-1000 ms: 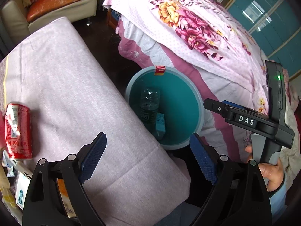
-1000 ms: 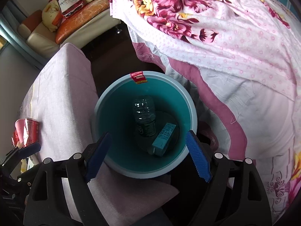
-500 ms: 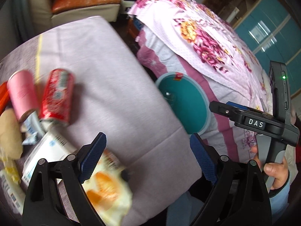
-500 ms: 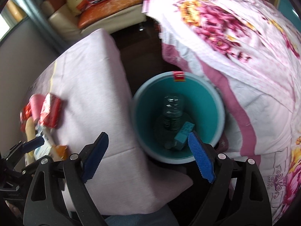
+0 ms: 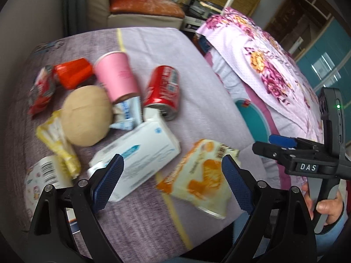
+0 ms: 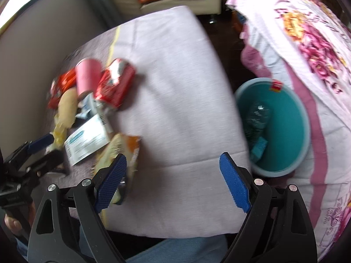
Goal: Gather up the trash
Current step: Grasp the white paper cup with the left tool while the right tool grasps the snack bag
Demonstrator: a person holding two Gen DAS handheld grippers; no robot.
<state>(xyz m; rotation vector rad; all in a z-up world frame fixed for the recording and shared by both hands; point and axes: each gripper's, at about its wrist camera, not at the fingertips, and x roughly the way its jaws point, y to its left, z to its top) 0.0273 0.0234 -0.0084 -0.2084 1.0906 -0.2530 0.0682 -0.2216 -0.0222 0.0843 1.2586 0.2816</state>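
Trash lies on a lilac-covered table (image 5: 197, 70): a red soda can (image 5: 162, 92), a pink paper cup (image 5: 118, 76), a white carton (image 5: 138, 155), an orange snack bag (image 5: 200, 173), a tan ball (image 5: 86, 115), a yellow wrapper (image 5: 58, 144) and red wrappers (image 5: 41, 92). My left gripper (image 5: 171, 184) is open and empty, hovering above the carton and snack bag. My right gripper (image 6: 173, 183) is open and empty above the table's near edge. The teal bin (image 6: 283, 131) stands right of the table, holding a plastic bottle (image 6: 256, 118) and a teal box (image 6: 258, 148).
A bed with a floral cover (image 5: 263, 65) lies to the right, close behind the bin. A sofa with an orange cushion (image 5: 142, 6) stands at the back. A grey wall (image 6: 43, 43) borders the table's left side. A printed tin (image 5: 43, 175) lies at the table's near left.
Both grippers have swung left, away from above the bin toward the table's trash pile. The left wrist view now faces the pile; the bin has slid to the right in both views.
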